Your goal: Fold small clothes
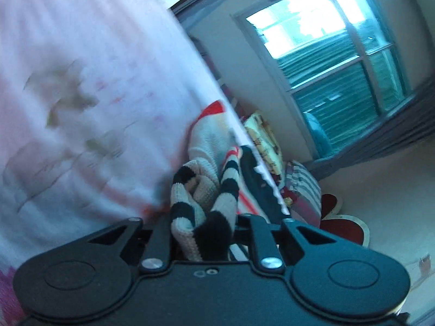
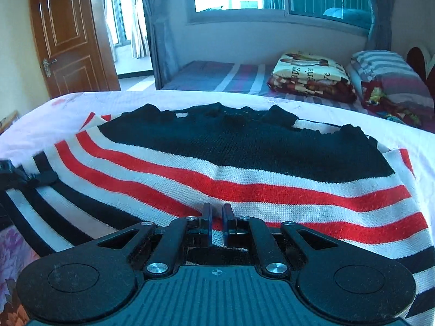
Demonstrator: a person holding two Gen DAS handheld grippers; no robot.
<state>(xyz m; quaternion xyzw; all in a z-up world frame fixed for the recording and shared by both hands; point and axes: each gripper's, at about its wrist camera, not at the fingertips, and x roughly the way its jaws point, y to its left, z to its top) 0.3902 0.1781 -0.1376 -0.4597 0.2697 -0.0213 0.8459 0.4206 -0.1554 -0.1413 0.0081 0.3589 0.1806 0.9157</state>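
The striped knitted sweater [image 2: 244,163] lies spread on the pale-sheeted bed [image 2: 353,116]. The left gripper [image 1: 202,233] pinches a bunched striped fold; the right gripper [image 2: 217,217] nips the near hem (jaws nearly together). Next, probably: carry both edges over evenly.

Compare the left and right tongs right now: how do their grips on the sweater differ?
The left tongs have a bunched, black-and-white striped wad of the sweater filling their jaws and hiding them; the right tongs pinch only a thin fold, their blue pads showing. The left view is rolled sideways and blurred; the right view is level and sharp. Both are shut on the same sweater.
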